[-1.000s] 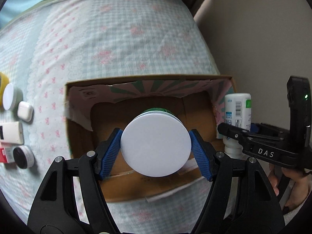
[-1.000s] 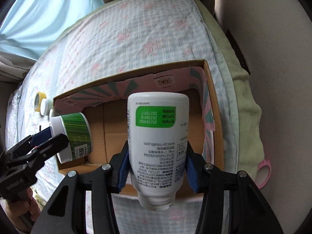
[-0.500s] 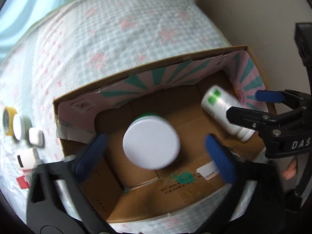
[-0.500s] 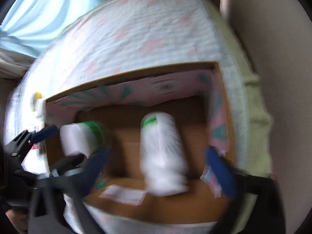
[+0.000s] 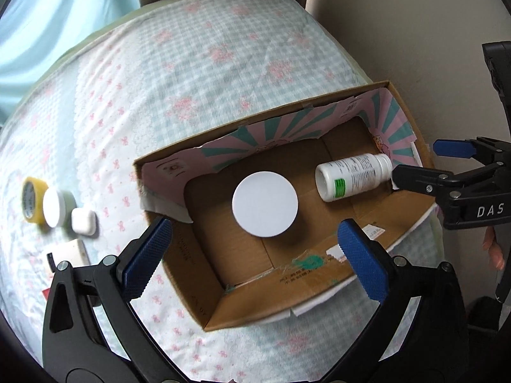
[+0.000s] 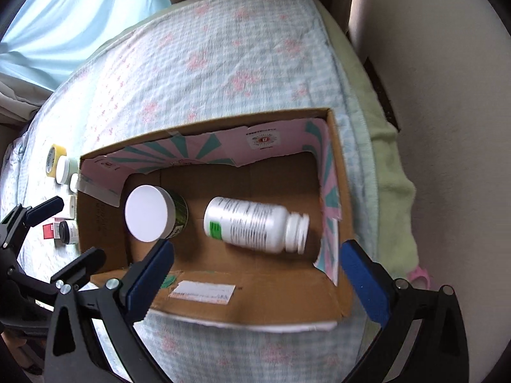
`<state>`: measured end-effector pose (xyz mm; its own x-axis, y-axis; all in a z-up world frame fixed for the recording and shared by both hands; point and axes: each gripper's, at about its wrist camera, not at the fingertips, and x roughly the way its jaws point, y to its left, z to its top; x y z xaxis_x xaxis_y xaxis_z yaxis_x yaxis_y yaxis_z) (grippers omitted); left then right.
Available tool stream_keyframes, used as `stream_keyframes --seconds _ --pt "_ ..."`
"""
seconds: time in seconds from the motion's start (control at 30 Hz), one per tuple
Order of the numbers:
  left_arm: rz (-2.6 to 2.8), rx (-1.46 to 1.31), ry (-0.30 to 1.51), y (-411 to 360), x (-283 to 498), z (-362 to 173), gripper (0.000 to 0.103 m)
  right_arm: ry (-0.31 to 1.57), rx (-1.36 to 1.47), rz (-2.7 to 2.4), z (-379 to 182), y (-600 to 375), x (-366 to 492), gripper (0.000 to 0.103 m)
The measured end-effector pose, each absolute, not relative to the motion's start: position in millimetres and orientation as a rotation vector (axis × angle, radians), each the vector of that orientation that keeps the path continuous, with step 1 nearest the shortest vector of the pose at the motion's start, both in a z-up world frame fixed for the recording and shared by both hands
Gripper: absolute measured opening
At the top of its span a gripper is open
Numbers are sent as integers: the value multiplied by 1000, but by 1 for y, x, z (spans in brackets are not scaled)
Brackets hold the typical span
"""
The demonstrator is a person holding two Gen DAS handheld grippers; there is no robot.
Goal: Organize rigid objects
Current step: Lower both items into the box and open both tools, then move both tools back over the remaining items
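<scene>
Both my left gripper (image 5: 252,253) and right gripper (image 6: 257,276) hang spread and empty over the cardboard box (image 6: 338,188), where the white bottle (image 6: 252,223) lies sideways (smooth, likely to roll) beside the upright green jar (image 6: 150,214), best pinched across its stiff sides.

White-lidded green jar (image 5: 264,208) upright in cardboard box (image 5: 223,300), white bottle (image 5: 353,177) lying beside it

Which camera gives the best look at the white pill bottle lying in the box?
The right wrist view: the white pill bottle lies near mid-frame, whole, though slightly blurred. The left wrist view shows it smaller and sharper, with its cap end meeting the right claw's finger.
</scene>
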<state>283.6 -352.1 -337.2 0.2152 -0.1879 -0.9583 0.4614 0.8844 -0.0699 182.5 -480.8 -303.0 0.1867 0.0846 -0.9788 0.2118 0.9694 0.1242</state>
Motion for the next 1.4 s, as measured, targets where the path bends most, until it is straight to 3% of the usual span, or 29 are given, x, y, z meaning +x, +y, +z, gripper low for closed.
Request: stream_keyframes --seconds 0.33,0.83,1.13,1.4 --pt "-401 245 1197 -306 256 -268 103 1318 209 -131 -237 -465 162 103" --pt "-343 242 1076 -123 197 -175 103 1219 130 -3 -156 -349 147 103" --pt "-432 336 1083 -2 191 -189 103 1235 139 19 -156 -241 141 103" --pt "-622 452 1148 59 218 -248 103 1261 196 -44 -192 -160 149 103"
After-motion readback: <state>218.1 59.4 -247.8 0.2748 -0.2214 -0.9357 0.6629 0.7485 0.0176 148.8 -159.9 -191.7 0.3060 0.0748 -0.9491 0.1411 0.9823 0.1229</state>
